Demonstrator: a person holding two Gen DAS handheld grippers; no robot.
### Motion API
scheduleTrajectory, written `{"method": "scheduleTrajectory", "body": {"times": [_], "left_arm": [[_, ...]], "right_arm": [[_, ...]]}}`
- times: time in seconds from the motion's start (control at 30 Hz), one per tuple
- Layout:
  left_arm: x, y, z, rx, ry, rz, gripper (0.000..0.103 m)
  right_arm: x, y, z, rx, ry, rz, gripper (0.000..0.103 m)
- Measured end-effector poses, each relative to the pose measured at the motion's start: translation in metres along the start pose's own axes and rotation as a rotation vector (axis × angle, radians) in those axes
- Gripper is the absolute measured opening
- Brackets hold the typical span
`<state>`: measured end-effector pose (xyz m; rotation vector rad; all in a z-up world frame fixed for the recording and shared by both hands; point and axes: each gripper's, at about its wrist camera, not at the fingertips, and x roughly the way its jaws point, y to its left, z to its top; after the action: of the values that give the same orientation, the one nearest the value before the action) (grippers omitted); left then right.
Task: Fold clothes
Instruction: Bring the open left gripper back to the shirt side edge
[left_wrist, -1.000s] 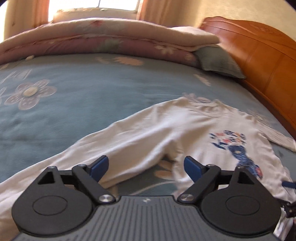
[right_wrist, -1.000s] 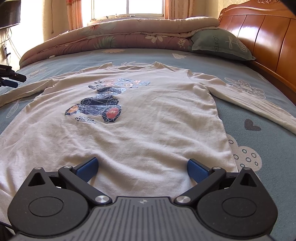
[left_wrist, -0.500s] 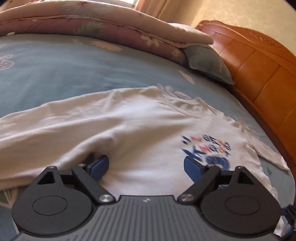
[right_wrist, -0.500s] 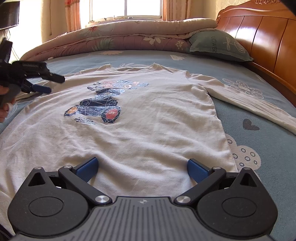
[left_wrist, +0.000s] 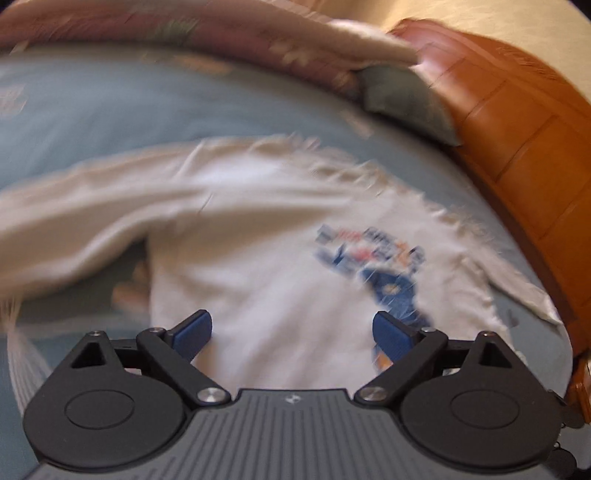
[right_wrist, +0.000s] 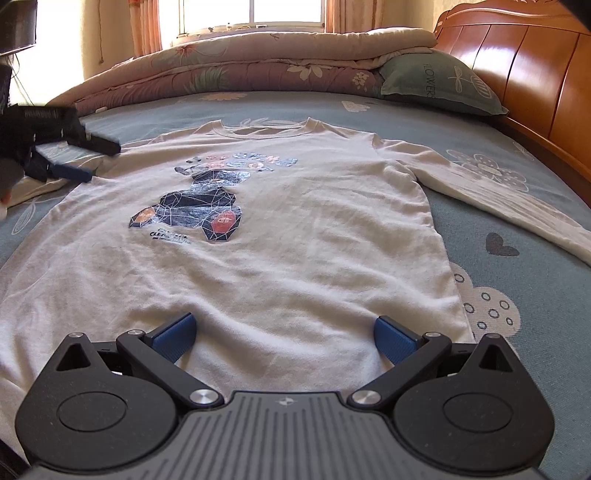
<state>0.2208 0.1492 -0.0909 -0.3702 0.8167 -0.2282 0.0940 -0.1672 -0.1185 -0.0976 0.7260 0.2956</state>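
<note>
Two grippers work over a bed (right_wrist: 524, 288) covered in a blue flowered sheet, with a rolled quilt (right_wrist: 258, 70) and a pillow (right_wrist: 439, 83) at its far end beside a wooden headboard (right_wrist: 524, 70). A white long-sleeved shirt (right_wrist: 295, 229) lies spread flat, print up, collar far, sleeves out left and right. Right gripper (right_wrist: 284, 334): jaws wide apart, empty, hovering over the near hem. Left gripper (left_wrist: 291, 332): jaws likewise spread, nothing held, above the shirt's left shoulder; its view is blurred. Fabric appears light, soft and limp, likely to sag and wrinkle; hold is best taken at seamed edges such as cuff, shoulder or hem.
</note>
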Motion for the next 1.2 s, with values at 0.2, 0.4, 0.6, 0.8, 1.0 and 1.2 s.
{"method": "scheduleTrajectory", "body": {"times": [0.2, 0.4, 0.6, 0.8, 1.0, 1.2], "left_arm": [[-0.044, -0.014, -0.011, -0.056, -0.038, 0.089, 0.095], [-0.083, -0.032, 0.004, 0.012, -0.146, 0.15, 0.101], [-0.087, -0.025, 0.008, 0.034, -0.189, 0.139, 0.101], [-0.077, -0.013, 0.008, 0.072, -0.214, 0.114, 0.101], [-0.059, 0.007, 0.009, 0.082, -0.2, 0.049, 0.101], [-0.041, 0.033, 0.005, 0.044, -0.234, -0.062, 0.101]], "right_arm": [[0.0, -0.003, 0.0, -0.006, 0.013, 0.014, 0.103], [-0.007, -0.005, -0.005, -0.045, 0.006, 0.041, 0.103], [-0.021, -0.012, 0.009, -0.056, 0.033, 0.127, 0.103], [-0.024, 0.007, 0.074, -0.141, -0.053, 0.226, 0.103], [0.029, 0.048, 0.163, -0.406, -0.041, 0.229, 0.085], [0.109, 0.089, 0.22, -0.611, 0.032, 0.227, 0.06]]}}
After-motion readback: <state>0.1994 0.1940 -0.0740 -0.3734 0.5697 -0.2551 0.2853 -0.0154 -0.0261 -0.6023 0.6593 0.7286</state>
